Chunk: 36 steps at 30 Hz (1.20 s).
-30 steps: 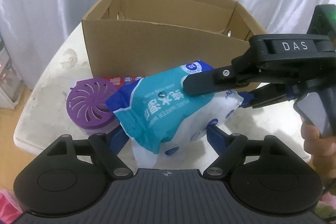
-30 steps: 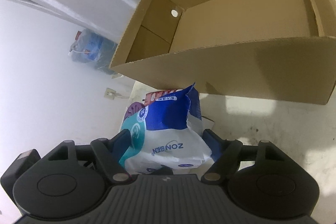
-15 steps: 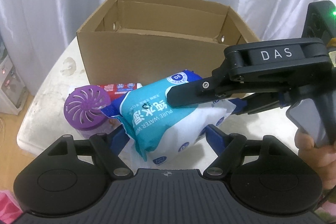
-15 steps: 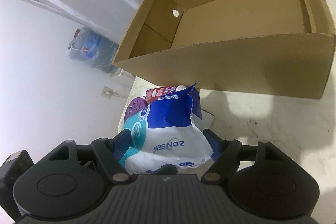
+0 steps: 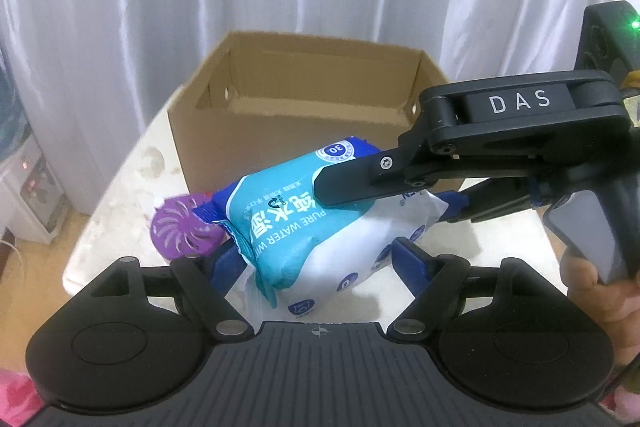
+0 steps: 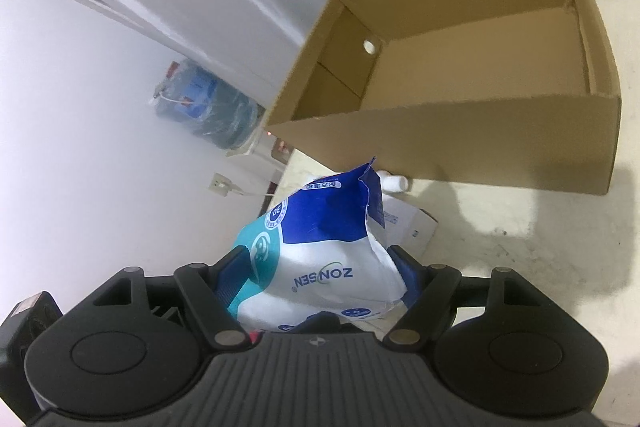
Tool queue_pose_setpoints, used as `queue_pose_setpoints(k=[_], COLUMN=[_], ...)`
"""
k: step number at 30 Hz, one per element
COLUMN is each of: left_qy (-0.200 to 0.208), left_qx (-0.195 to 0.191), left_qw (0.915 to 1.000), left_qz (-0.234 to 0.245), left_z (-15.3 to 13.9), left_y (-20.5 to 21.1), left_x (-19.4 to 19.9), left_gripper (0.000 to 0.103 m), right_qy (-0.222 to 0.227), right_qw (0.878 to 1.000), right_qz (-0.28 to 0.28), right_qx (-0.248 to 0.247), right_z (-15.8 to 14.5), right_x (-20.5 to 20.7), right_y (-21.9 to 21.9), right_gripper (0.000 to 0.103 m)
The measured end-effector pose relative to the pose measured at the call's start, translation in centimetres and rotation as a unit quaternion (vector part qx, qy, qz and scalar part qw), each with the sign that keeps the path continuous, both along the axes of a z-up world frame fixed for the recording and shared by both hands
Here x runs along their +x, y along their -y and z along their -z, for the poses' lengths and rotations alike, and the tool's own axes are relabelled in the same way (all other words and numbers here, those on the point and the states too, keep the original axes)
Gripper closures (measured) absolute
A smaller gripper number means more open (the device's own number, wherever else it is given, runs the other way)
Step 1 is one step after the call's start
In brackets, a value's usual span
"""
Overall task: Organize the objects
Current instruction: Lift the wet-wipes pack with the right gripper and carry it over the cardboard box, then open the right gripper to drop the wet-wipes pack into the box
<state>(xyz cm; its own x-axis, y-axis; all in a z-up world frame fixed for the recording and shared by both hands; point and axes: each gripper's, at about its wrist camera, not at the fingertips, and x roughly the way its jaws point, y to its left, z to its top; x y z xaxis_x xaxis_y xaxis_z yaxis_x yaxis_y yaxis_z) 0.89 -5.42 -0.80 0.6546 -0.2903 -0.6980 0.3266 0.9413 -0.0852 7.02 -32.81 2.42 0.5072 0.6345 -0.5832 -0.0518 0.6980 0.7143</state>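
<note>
A teal, blue and white pack of wet wipes hangs above the table, held from two sides. My left gripper is shut on it, with its blue pads pressed against the pack's near end. From the right, my right gripper clamps the pack's far end, one finger on top and one beneath. In the right wrist view the pack fills the space between the right gripper's pads. An open cardboard box with nothing visible inside stands just behind; the right wrist view looks into the box.
A purple round air freshener sits on the white table left of the pack. A small white carton lies by the box. A hand grips the right tool. White curtains hang behind; a water dispenser stands off the table.
Both grippers have risen with the wipes pack between them. The box and the purple freshener now sit lower and farther off in view, and more of the box's inside shows.
</note>
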Motion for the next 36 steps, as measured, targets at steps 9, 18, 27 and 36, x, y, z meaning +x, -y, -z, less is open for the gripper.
queue_pose_setpoints(k=[9, 18, 27, 36], left_qy=[0.057, 0.078, 0.01, -0.077], left_qx=[0.011, 0.011, 0.034, 0.059], left_qw=[0.9983, 0.9966, 0.9974, 0.9925], left_qz=[0.003, 0.025, 0.063, 0.075], left_z=[-3.6, -6.4, -4.6, 0.4], left_y=[0.5, 1.7, 3.8, 5.6], left_x=[-0.2, 5.9, 20.1, 30.9], left_gripper=[0.024, 0.024, 0.024, 0.024], right_qy=[0.044, 0.062, -0.001, -0.073], right_qw=[0.999, 0.998, 0.999, 0.995], right_qz=[0.01, 0.024, 0.047, 0.068], right_qx=[0.008, -0.002, -0.009, 0.004], right_z=[-3.6, -6.7, -3.6, 3.3], right_x=[0.3, 5.5, 17.2, 25.1], right_y=[0.2, 1.6, 3.7, 4.7], right_gripper=[0.025, 0.025, 0.025, 0.025])
